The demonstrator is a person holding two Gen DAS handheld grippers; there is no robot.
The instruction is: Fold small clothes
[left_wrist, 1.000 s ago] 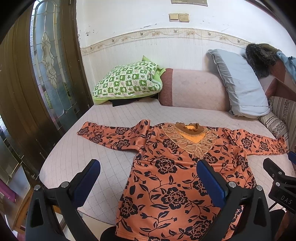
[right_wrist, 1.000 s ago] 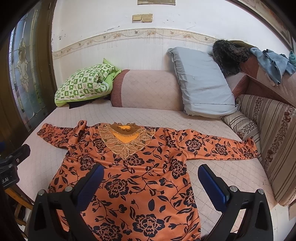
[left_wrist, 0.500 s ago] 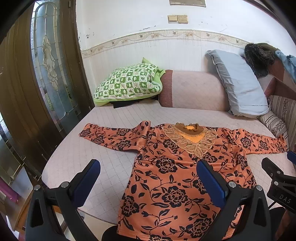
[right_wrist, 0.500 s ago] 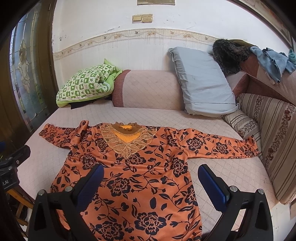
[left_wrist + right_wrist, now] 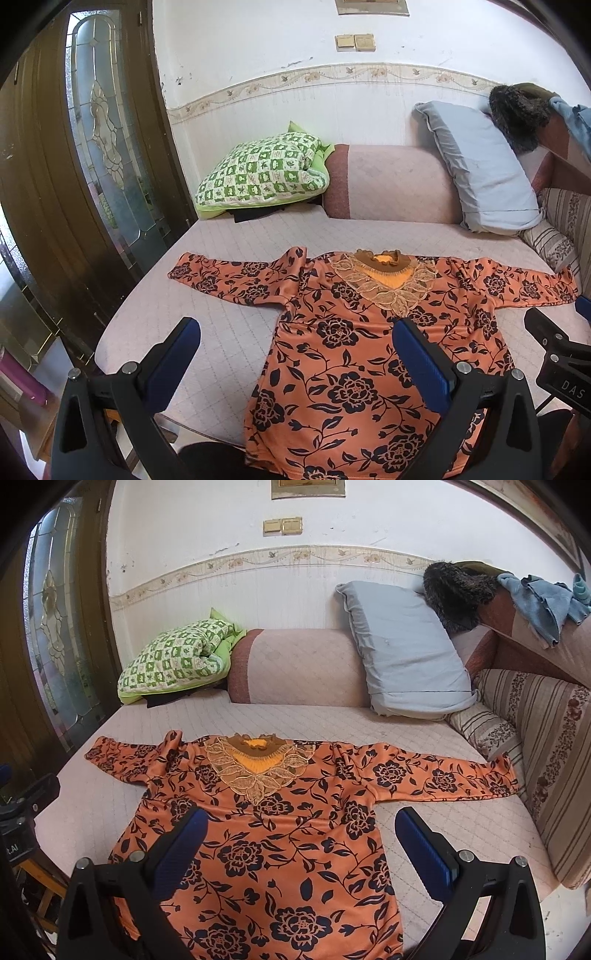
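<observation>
An orange long-sleeved top with black flowers [image 5: 354,354] lies flat, face up, on the pink quilted daybed [image 5: 236,332], both sleeves spread sideways, its lace collar at the far side. It also shows in the right wrist view [image 5: 280,834]. My left gripper [image 5: 295,350] is open and empty, held above the top's near left part. My right gripper [image 5: 299,842] is open and empty, held above the top's near middle. The right gripper's body shows at the right edge of the left wrist view [image 5: 557,354].
A green checked quilt [image 5: 258,173], a pink bolster [image 5: 391,184] and a blue pillow [image 5: 476,166] line the back wall. A striped cushion [image 5: 539,738] and sofa arm with blue cloth [image 5: 543,598] stand at the right. A wooden glass door [image 5: 96,155] is at the left.
Both grippers have drawn back and risen slightly, so more of the wall shows and the top sits lower in view. The top has not moved. Both grippers stay open.
</observation>
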